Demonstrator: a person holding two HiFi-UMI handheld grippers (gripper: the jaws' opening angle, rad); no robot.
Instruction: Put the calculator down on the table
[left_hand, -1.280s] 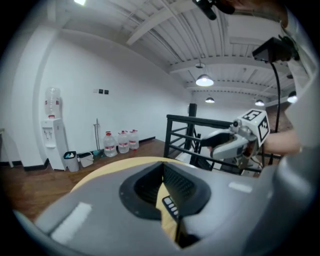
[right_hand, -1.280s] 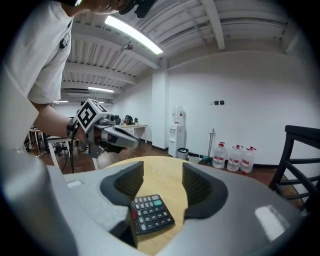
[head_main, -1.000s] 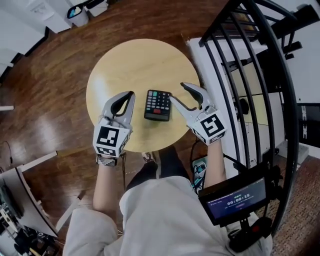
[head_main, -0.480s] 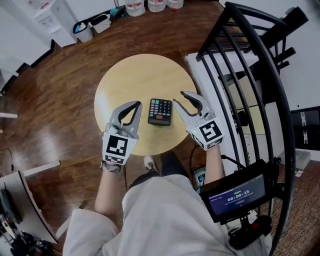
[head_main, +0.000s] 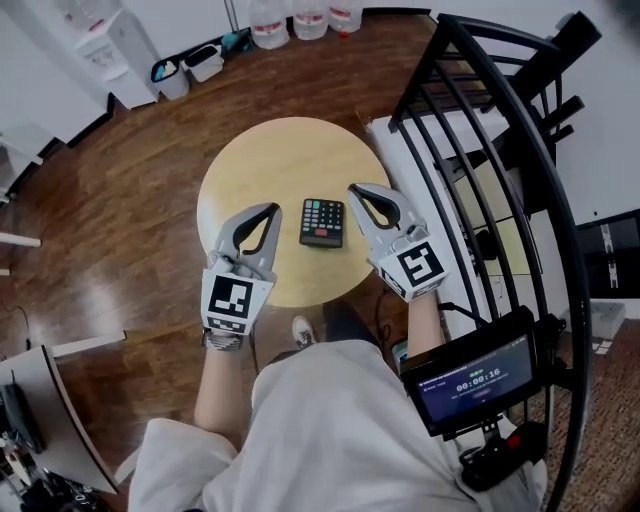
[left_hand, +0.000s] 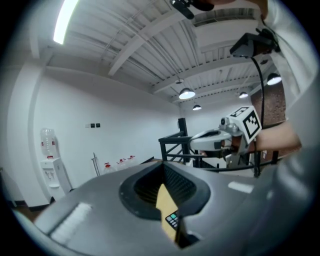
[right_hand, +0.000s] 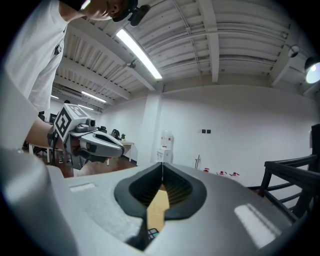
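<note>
My left fingers (head_main: 269, 213) and just-closed right fingers (head_main: 359, 191) pinch nothing; the calculator (head_main: 322, 222) lies lengthwise between them, nearer right.

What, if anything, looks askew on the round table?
Nothing stands out. The calculator lies flat, keys up, on the table between the left gripper and right gripper, both shut and empty; the right's jaws have just closed.

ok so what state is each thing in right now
calculator: flat on the table, keys up, not held
left tool: shut, empty, beside the calculator, not touching it
right tool: shut, just closed, nothing between its jaws
screen: on, showing a timer
</note>
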